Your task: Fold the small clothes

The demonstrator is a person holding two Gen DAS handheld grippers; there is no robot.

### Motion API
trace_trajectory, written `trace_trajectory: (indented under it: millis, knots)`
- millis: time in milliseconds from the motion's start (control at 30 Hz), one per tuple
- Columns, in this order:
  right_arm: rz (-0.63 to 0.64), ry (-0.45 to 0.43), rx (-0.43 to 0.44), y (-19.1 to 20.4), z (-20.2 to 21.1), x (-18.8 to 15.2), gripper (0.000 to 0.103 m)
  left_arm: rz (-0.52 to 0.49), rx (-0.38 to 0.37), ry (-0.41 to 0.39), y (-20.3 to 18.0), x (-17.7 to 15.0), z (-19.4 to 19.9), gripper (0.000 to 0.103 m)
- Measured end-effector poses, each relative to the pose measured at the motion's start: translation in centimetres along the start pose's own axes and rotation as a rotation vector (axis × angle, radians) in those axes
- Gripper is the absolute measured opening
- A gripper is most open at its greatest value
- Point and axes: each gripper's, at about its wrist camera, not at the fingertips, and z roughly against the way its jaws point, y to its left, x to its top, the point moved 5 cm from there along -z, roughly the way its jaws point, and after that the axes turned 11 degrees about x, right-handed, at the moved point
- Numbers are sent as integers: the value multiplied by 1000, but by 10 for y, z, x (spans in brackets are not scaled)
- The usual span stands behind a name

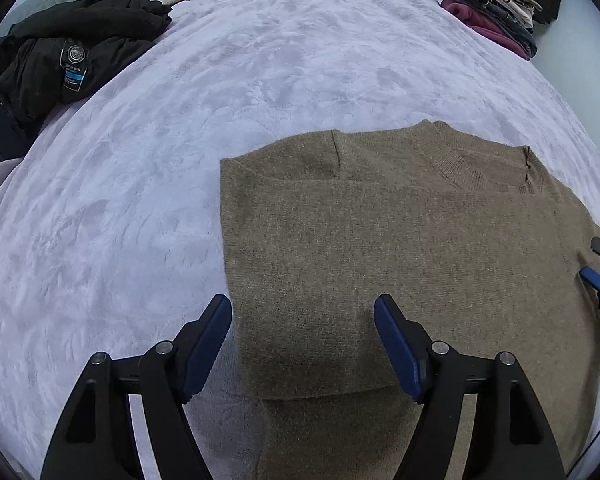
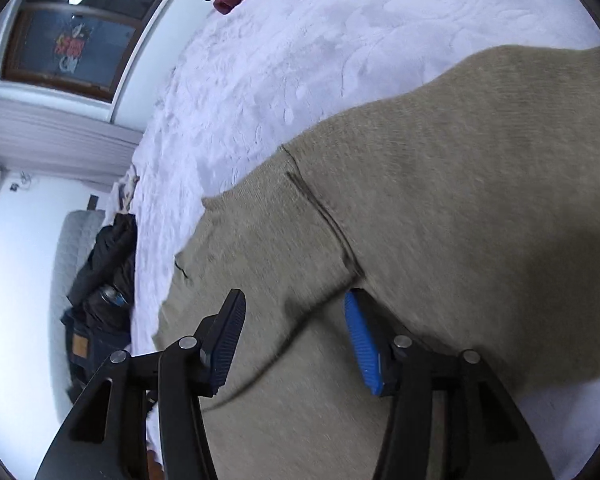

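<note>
An olive-brown knit sweater (image 1: 400,240) lies flat on the bed, its left side folded in to a straight edge and its neckline toward the far side. My left gripper (image 1: 302,300) hovers open over the sweater's near left part, with no cloth pinched between its blue pads. My right gripper (image 2: 294,296) is open above the sweater (image 2: 460,200) close to a sleeve seam; the fabric lies beneath the fingers and is not clamped. In the left wrist view, the right gripper's fingertips (image 1: 598,278) show at the sweater's right edge.
A fuzzy lavender blanket (image 1: 220,80) covers the bed. A heap of black and dark clothes (image 1: 60,52) sits at the far left. A stack of folded clothes (image 1: 496,4) stands at the far right corner. A window (image 2: 68,48) and a wall lie beyond the bed.
</note>
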Motion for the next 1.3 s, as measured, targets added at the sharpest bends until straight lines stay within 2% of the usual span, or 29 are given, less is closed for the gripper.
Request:
trace_trajectory:
  millis: [33,67,167,267,333,367,433,533,633,667,800,1033,1200,1300]
  knots:
    - [-15,4,-9,-2,-6,3,24,-3,18,13,1,-2,-6,75]
    - [-27,14,-27,-3,-9,3,6,-3,27,27,2,-5,-11,75]
    - [-32,8,-12,-1,-3,-4,7,9,16,50,8,-13,-22,75]
    - [15,37,-75,-7,-1,-11,7,18,11,45,12,-14,-27,85]
    - [15,49,-88,-16,-3,-12,7,17,12,50,13,-14,-26,85]
    - [16,43,-87,-16,-2,-12,7,15,16,53,13,-14,-24,85]
    - [46,39,-104,-13,5,-13,14,0,29,51,13,-14,-16,85]
    - [109,64,-120,-6,22,-24,15,-30,37,33,8,-18,0,85]
    - [131,81,-107,-5,43,-39,18,-58,8,24,-6,-24,18,85]
    - [119,83,-99,-7,51,-44,20,-75,-5,22,-15,-26,24,85]
    - [52,65,-90,-22,76,-58,46,-155,-69,15,-58,-36,45,85]
    - [-53,-14,-81,-57,124,-66,46,-311,-143,-19,-152,-65,76,85]
    - [-110,-83,-95,-84,164,-64,46,-386,-190,-22,-204,-78,89,85]
    - [-139,-171,-129,-102,200,-51,46,-402,-205,-27,-228,-78,95,85]
